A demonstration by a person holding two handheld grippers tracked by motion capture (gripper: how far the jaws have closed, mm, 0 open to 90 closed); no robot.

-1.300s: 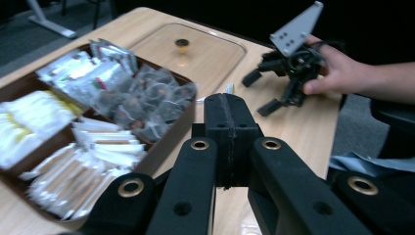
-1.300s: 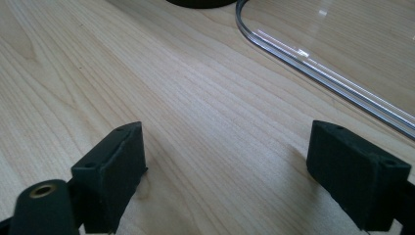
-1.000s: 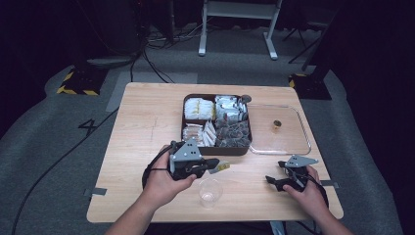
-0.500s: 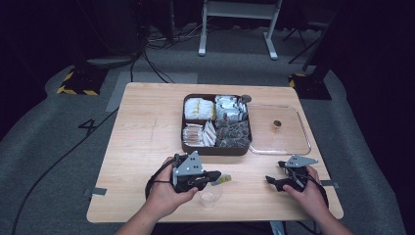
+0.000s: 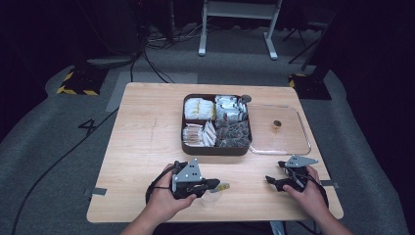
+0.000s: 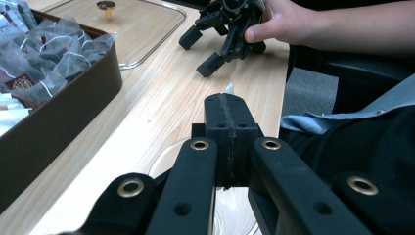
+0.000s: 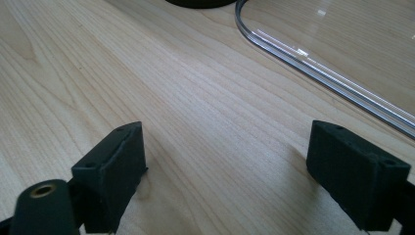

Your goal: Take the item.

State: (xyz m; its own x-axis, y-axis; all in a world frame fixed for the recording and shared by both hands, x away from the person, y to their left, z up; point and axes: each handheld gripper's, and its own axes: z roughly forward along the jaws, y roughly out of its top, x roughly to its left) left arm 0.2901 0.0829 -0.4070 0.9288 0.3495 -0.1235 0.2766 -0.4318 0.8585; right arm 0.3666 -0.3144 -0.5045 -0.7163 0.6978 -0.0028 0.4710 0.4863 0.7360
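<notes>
The packet (image 5: 223, 186) sits clamped in the left gripper (image 5: 215, 184), jaws pressed flat together on it, its pale tip poking out past them at the three o'clock end in the high view and just peeking over the jaw tops in the left gripper view (image 6: 229, 88). Compared with a second ago that hand has come down and back toward the near edge, so the packet now hangs right over the clear cup (image 5: 209, 198), which stands on the surface at six o'clock from the box (image 5: 191, 147). I'd say that lines things up for dropping the packet in, with only the release left. The cup looks empty as far as I can tell; its rim curves under the jaws in the left gripper view (image 6: 161, 164). The brown box holds four lots: pale sachets at eleven o'clock, silvery ones at one, paper sticks at seven, mesh tea bags (image 6: 58, 56) at five. Its clear lid (image 5: 293, 142) lies flat at three o'clock from the box. The right gripper (image 5: 279, 182) rests wide apart and empty, unmoved.
</notes>
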